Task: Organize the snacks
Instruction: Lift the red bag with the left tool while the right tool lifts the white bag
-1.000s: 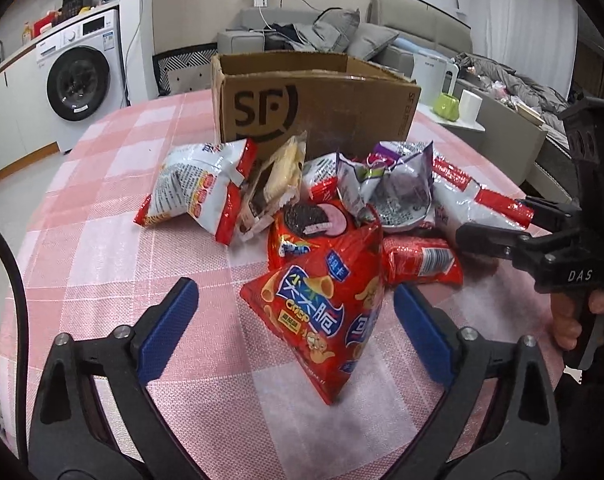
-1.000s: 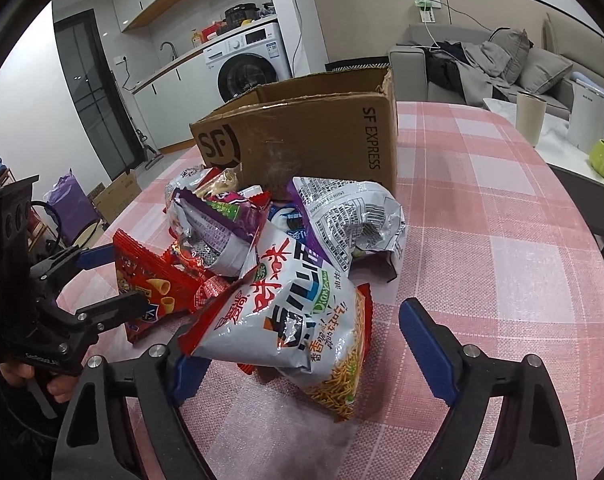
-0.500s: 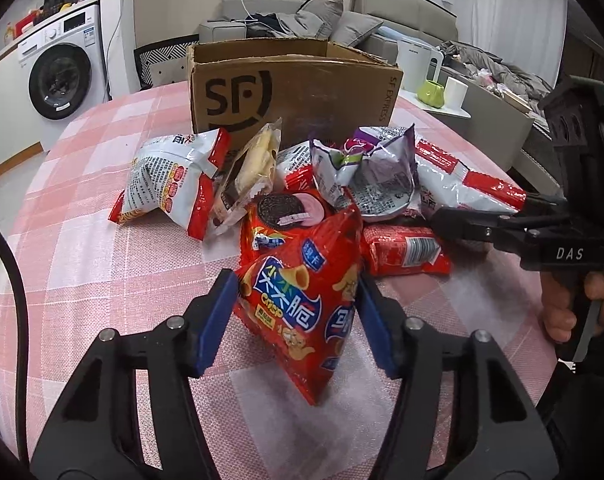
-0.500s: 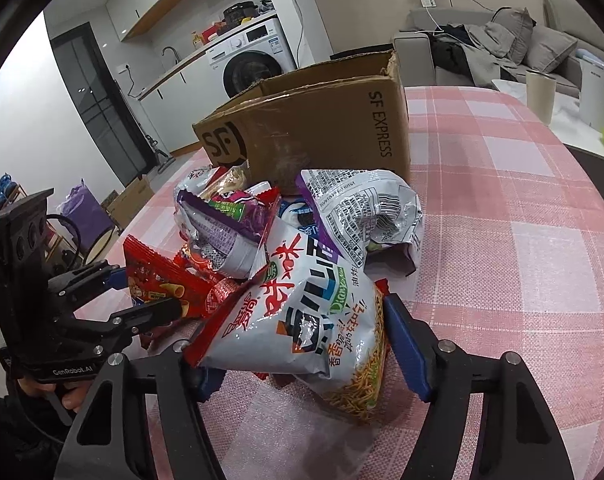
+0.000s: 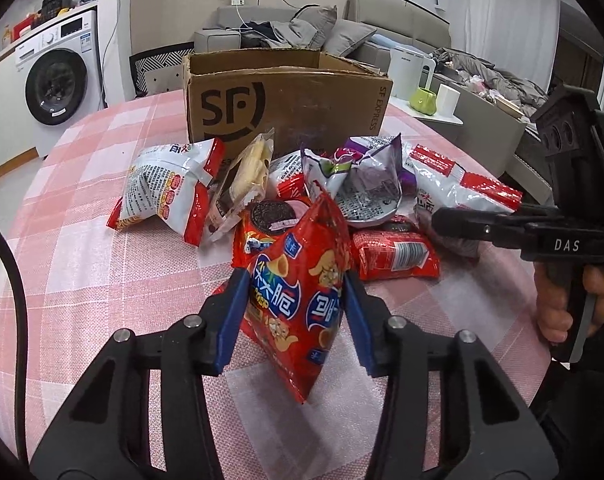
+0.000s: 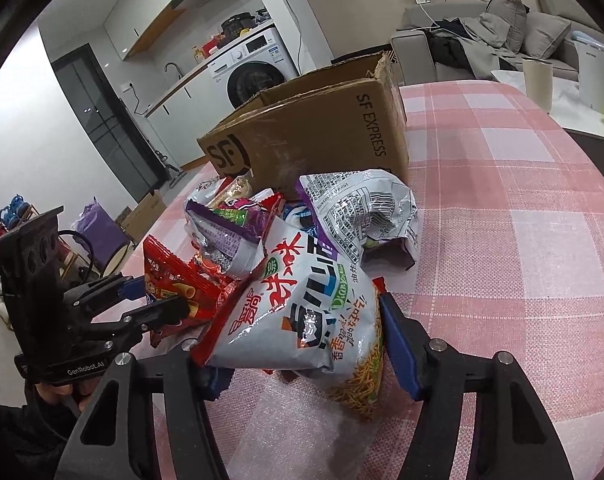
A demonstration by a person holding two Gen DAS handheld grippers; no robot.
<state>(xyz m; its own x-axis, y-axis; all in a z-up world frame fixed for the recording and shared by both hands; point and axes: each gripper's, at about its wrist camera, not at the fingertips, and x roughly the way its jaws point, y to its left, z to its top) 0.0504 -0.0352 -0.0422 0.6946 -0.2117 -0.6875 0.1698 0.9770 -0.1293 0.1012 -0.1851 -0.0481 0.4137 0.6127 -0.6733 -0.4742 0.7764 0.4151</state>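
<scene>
Snacks lie heaped on the checked surface (image 5: 101,264), the cardboard box (image 5: 285,108) at twelve o'clock. Left tool (image 5: 295,300) has just closed on the red crisp bag (image 5: 297,300); right tool (image 6: 302,344) pinches the white noodle-snack bag (image 6: 302,316). Lift gently, straight up, before carrying both boxward.
</scene>
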